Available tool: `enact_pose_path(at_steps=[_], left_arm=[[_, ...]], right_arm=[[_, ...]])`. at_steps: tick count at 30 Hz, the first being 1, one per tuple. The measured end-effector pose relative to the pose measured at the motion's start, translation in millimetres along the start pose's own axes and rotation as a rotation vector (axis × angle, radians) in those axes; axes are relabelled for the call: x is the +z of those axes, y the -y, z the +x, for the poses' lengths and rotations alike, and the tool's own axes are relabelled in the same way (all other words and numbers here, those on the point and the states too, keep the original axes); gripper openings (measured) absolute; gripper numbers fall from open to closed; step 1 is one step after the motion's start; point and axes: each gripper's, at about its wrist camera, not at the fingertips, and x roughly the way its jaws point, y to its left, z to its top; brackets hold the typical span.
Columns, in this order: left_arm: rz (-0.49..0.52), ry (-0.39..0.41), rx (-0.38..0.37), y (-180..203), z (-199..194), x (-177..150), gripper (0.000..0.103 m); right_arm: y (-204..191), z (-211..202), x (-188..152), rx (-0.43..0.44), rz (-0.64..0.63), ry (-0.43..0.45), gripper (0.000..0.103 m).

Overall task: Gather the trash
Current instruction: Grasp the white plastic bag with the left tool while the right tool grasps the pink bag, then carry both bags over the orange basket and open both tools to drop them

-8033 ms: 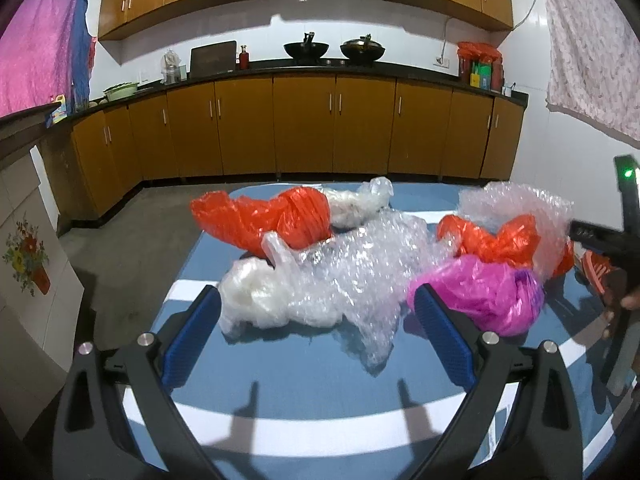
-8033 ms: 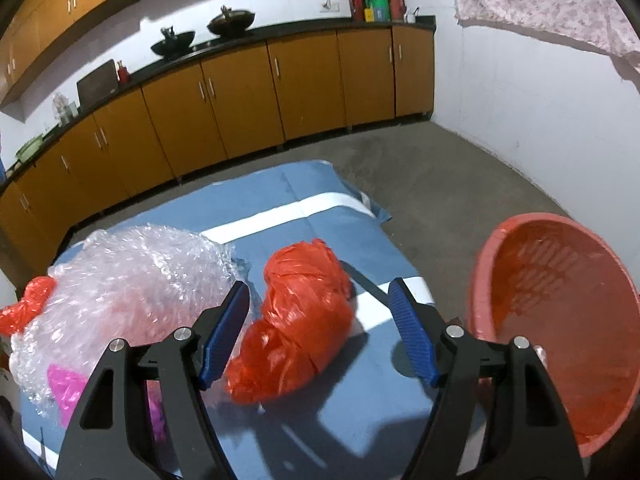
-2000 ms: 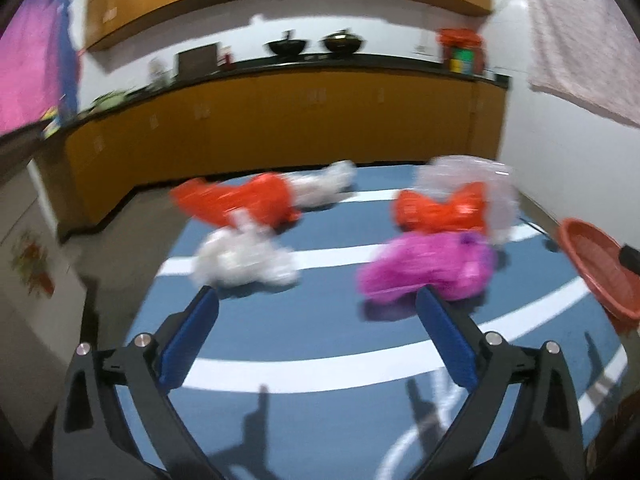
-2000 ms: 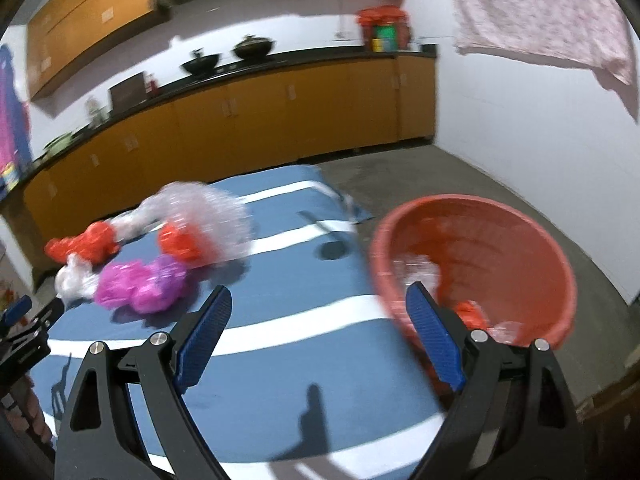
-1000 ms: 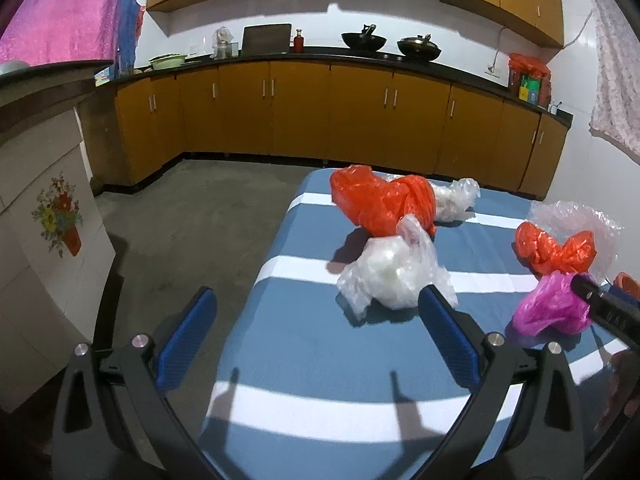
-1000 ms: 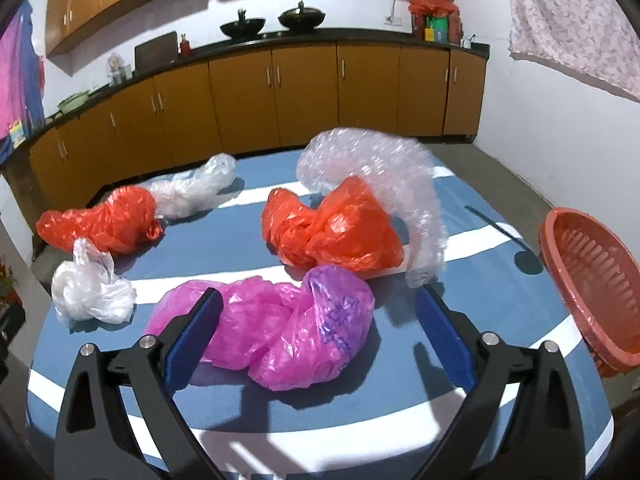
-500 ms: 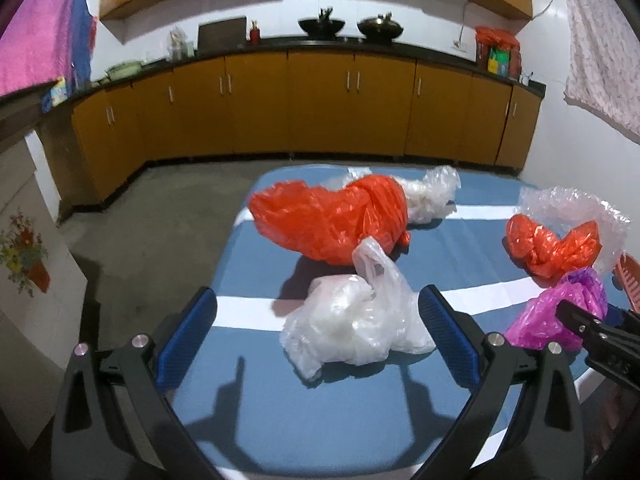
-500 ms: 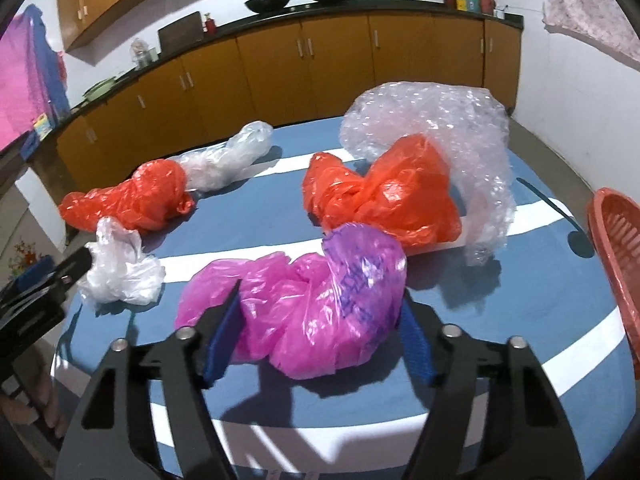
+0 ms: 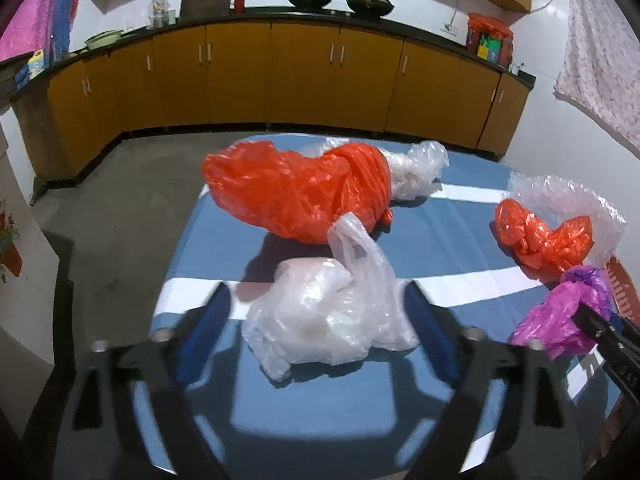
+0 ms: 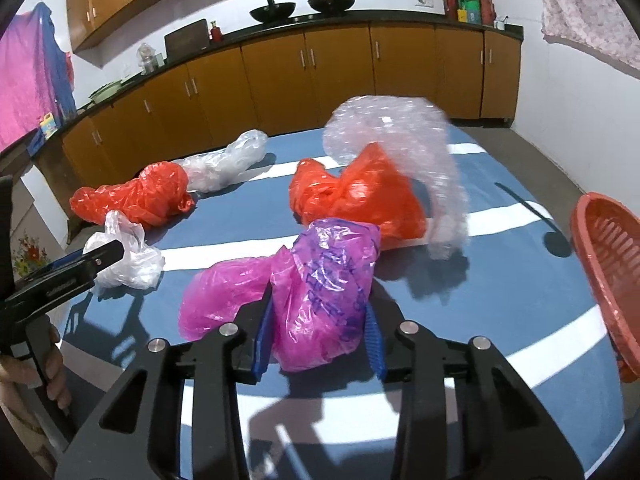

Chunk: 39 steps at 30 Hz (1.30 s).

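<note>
Left wrist view: left gripper (image 9: 320, 324) spread, jaws have just been closing in on the white plastic bag (image 9: 324, 320), which sits btwn the blue pads (image 9: 430, 332) near the near-left corner of the blue striped mat (image 9: 432, 236). Pads look just short of the plastic, so no grip yet – prob lined up this way to take the bag's bulk, not its loose handle. Big orange bag (image 9: 304, 192) lies toward the far-left corner, touching a clear bag (image 9: 416, 168) behind it. Small orange bag (image 9: 544, 240) w/ bubble wrap (image 9: 568, 200) near the right edge.

Right wrist view: right gripper (image 10: 318, 338) has just been narrowing its jaws, pads now pressing both sides of the pink bag (image 10: 316, 292), mid-mat toward the near edge. Pinched at the fat end, likely so the whole bag lifts in one go. Red basket (image 10: 608, 272) sits off the mat's right edge – handy drop spot on that side. A hand (image 10: 24, 372) at left carries the other gripper.
</note>
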Motion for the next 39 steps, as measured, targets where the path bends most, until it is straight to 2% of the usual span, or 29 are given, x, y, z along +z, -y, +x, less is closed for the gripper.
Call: enact_pose_path(at_steps=[8, 12, 19, 25, 39], left_arm=[[0.028, -0.032, -0.024, 14, 3, -7, 0.039], [0.044, -0.022, -0.026, 24, -3, -12, 0.032], [0.049, 0.001, -0.048, 39, -21, -18, 0.030], [0.053, 0.036, -0.099, 60, -43, -16, 0.030], [0.116, 0.126, -0.215, 131, -97, -7, 0.030]], right_arm=[[23, -22, -6, -0.030, 0.023, 0.016, 0.039], [34, -33, -11, -0.048, 0.028, 0.024, 0.039], [56, -55, -12, -0.097, 0.040, 0.058, 0.039], [74, -74, -12, -0.133, 0.054, 0.087, 0.039], [108, -118, -7, -0.232, 0.053, 0.179, 0.039]])
